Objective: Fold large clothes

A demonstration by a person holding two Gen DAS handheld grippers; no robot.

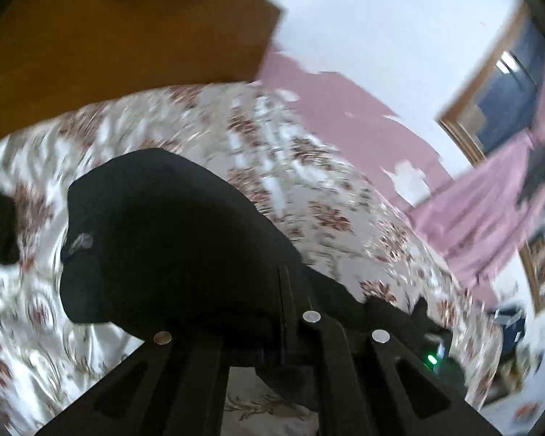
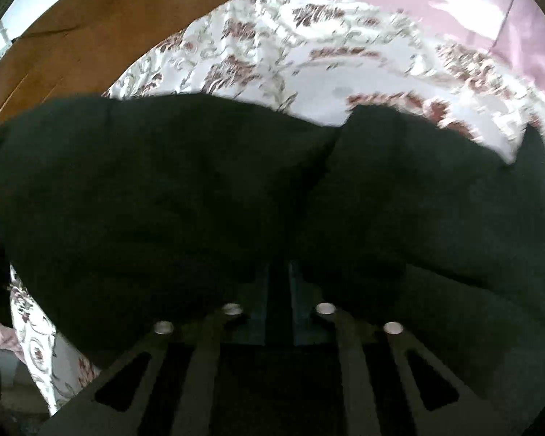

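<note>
Ahead of both sets of fingers lies the flowered bedspread (image 1: 207,138) of the bed, and over it the dark garment (image 2: 163,181) — pinched in the closed left gripper (image 1: 285,290) and bunched around the closed right gripper (image 2: 279,272). Both grips look firm, so the fold likely goes best if both hands travel together — cloth taut, edges matched before lowering.

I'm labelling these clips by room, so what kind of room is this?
Most likely a bedroom: a bed with a floral cover, a wooden headboard behind it, and a pink curtain by the window.
</note>
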